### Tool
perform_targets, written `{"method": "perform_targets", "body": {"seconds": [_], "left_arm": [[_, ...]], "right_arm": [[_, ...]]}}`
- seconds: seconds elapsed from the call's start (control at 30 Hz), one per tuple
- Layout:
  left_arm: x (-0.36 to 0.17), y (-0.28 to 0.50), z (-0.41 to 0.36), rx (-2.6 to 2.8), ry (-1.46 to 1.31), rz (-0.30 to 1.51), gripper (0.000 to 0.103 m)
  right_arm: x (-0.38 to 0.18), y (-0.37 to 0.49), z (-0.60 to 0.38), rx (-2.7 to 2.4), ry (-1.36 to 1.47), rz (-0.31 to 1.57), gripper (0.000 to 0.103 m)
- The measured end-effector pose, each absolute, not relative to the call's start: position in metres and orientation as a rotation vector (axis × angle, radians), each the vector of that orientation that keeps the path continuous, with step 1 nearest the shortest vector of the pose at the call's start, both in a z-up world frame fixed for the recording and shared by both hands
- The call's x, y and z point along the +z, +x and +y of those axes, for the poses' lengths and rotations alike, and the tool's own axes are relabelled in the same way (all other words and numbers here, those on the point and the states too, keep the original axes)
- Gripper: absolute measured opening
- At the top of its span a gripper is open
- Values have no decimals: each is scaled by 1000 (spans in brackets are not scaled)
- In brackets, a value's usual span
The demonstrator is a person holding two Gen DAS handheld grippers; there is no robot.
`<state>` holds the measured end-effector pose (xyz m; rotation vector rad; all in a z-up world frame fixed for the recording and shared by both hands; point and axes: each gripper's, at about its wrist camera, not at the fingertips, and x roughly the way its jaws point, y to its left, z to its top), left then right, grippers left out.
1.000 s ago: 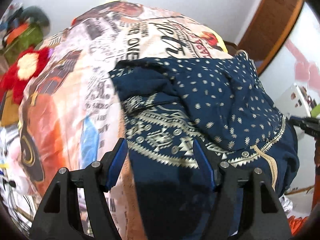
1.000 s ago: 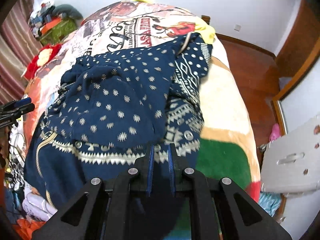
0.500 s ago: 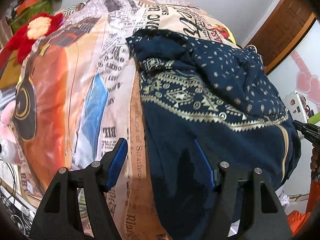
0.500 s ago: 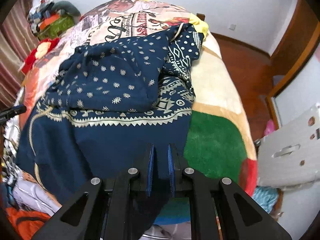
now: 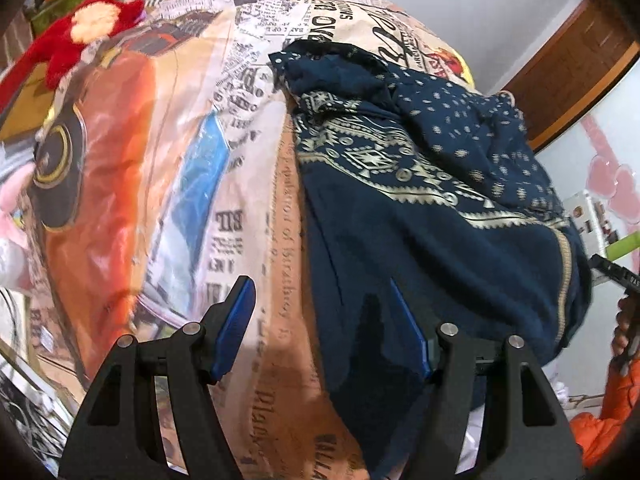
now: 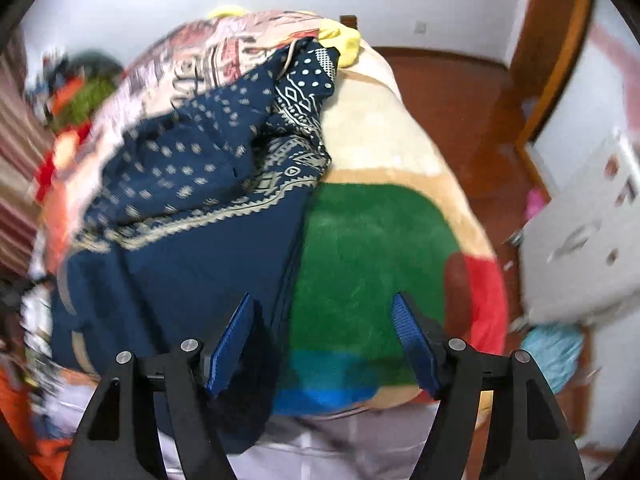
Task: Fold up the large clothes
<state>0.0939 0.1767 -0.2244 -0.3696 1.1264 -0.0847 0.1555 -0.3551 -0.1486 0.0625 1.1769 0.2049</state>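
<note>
Navy garment [image 6: 192, 280] lies loose under the right gripper's [image 6: 324, 340] opening jaws.

The only lettering here is on the newspaper-print bedcover [image 5: 256, 184] in the left wrist view. Big black letters near its far end read "OVE", cut off by a fold, with a scrawl of script beside them that I can't make out. Halfway down stands a bold "BIL". A line of type runs lengthwise beside the navy garment [image 5: 420, 248]; its letters are too blurred to read. The right wrist view is too smeared for any lettering.
</note>
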Motion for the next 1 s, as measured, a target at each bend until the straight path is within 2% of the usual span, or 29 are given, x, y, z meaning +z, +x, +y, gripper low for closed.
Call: {"method": "perform_targets", "body": {"seconds": [0.2,0.43,0.5,0.57,0.6,0.67,0.7,0.77,0.87,1.0], "left_arm": [[-235,83,161,-159,-455,1169,67],[-249,78,144,-178,-458,1208,67],[-247,80,143,-186,-471,1211,67],[-245,81,141,-201,-473,1207,66],[-243,82,138,-204,-457,1203,64],[-237,83,130,-204,-408,1189,50],[-234,83,127,-204,-386,1177,44],[-226,83,124,-196,-354,1155,21],[-212,88,123,-208,-359,1112,14],[-187,100,120,-224,-352,1032,11]], "right_arm": [[-139,131,-351,334,241,1164,69],[-178,122,-327,373,304,1259,69],[-185,121,-324,362,324,1245,66],[-186,119,-319,368,321,1224,53],[-186,118,-319,382,335,1219,48],[-186,119,-318,402,361,1211,33],[-186,118,-318,408,367,1207,30],[-182,118,-318,411,368,1188,22],[-172,118,-321,414,375,1148,12],[-158,125,-324,428,374,1096,10]]}}
